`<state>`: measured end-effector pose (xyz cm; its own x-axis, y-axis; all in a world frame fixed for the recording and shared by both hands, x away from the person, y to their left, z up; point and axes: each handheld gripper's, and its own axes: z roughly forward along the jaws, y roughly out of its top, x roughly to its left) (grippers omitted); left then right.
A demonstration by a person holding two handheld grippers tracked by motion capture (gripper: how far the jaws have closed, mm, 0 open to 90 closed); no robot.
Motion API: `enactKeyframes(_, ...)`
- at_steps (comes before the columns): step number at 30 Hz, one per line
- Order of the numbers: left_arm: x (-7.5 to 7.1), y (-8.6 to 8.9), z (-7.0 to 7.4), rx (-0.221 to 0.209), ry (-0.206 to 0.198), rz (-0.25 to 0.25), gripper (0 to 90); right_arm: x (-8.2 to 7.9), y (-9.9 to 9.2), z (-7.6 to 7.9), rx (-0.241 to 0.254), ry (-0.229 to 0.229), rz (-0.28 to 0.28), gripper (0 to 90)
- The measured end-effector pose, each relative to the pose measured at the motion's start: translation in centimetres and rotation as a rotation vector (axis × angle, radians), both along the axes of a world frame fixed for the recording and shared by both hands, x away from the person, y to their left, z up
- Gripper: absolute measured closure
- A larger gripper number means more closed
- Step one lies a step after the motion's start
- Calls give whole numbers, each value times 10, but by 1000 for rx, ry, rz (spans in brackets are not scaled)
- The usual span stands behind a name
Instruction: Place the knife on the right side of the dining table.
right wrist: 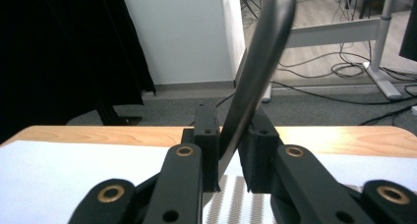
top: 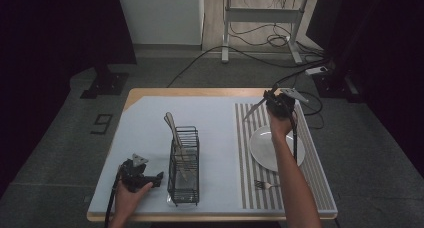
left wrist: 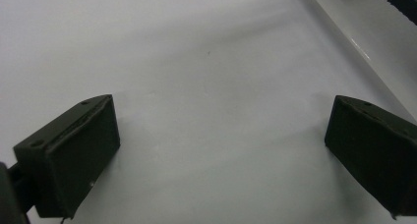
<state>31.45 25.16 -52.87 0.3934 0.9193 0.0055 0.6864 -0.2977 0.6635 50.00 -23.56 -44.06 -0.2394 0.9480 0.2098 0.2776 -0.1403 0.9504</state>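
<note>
You've got a knife [right wrist: 255,86] pinched between your right fingers [right wrist: 209,135], lifted; the fork [top: 263,185] still needs racking. Left fingers [left wrist: 74,160] sit wide open, empty.

- One legible mark: a dark figure [top: 102,123] on the grey floor, left of the table [top: 150,94], seen in the high view. From this side it reads as "9"; whether it is meant as a 9 or a 6 cannot be told.
- The mark looks laid flat on the floor, near the black stand foot [top: 105,83].
- No lettering, brand or number can be read on anything on the table.
- Left gripper view: no text readable.
- Right gripper view: no text readable.
</note>
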Motion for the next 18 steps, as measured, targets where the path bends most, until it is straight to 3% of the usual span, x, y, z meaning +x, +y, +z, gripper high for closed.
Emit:
enactKeyframes(4,0,0,0,0,0,0,0,0,-8,-7,-2,-10,-21,767)
enactKeyframes(8,0,0,0,0,0,0,0,0,-18,-12,13,11,-40,748)
enactKeyframes(18,0,0,0,0,0,0,0,-1,-31,-20,-11,43,-67,698)
